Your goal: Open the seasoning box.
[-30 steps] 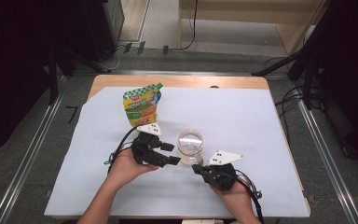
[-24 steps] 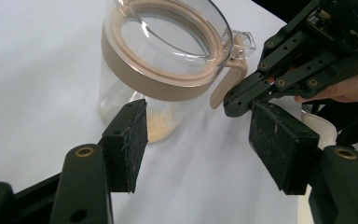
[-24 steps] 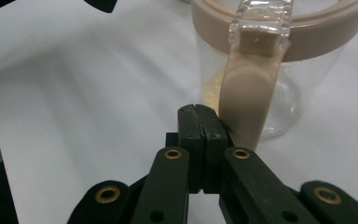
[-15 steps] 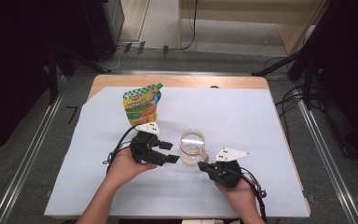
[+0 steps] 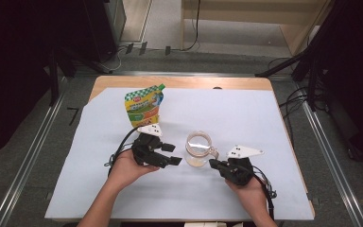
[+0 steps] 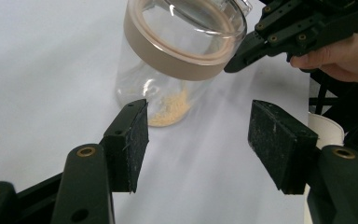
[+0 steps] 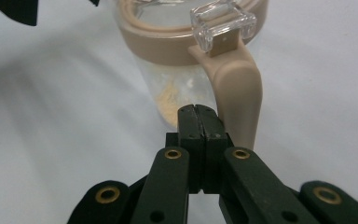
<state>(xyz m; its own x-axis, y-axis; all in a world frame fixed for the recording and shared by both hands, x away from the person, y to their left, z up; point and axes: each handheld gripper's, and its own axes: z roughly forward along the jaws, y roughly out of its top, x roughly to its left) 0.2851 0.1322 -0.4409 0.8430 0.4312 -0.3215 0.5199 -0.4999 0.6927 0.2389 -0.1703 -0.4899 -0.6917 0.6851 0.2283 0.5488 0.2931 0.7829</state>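
High view: the clear glass jar with a tan rim and handle [image 5: 198,149] stands upright between my grippers. My right gripper [image 5: 213,164], jaws closed on nothing, sits just beside the handle; my left gripper [image 5: 171,154], half open and empty, flanks the opposite side.

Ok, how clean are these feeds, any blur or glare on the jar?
High view: even light, soft detail, jar small. Left gripper view: jar sharp, reflections on its glass, near pads crisp. Right gripper view: jar handle and rim slightly soft, the shut right claw in focus.
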